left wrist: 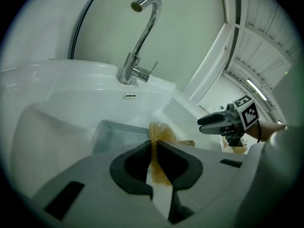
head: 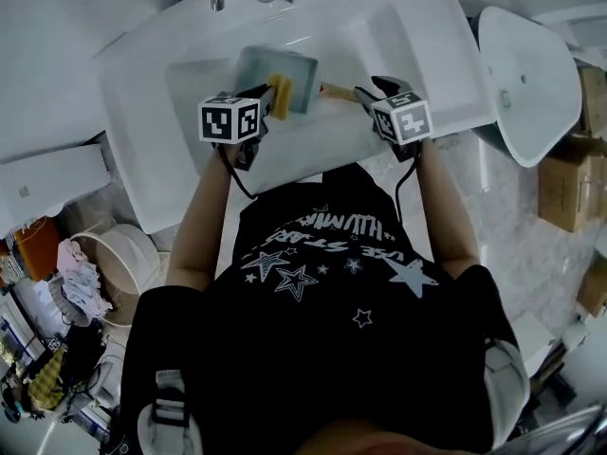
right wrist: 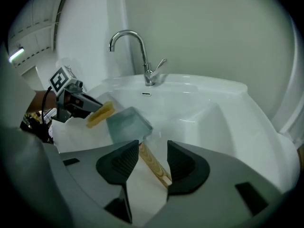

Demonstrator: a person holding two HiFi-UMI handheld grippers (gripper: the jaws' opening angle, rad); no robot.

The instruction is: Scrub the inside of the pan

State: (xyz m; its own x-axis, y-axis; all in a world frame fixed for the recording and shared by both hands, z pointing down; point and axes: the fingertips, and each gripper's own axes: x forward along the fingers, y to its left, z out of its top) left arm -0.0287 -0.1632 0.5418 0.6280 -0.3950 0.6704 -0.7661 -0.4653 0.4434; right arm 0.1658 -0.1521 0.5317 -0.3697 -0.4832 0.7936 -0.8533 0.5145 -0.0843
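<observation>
A: Where does the pan sit?

B: In the basin of the white sink, straight out from the faucet on the person's side. It is square and pale blue-green. Its wooden handle runs away from the faucet toward the right gripper.

A: Does that gripper hold the handle?

B: No. Its jaws stand well apart with the handle lying between them, nearer one pad, and neither pad presses on it.

A: And the left gripper?

B: Its jaws are clamped together on a thin yellow scrubbing pad. The pad sticks out past the fingertips toward the faucet and reaches the pan's near rim. Whether the pad touches the pan cannot be told.
</observation>
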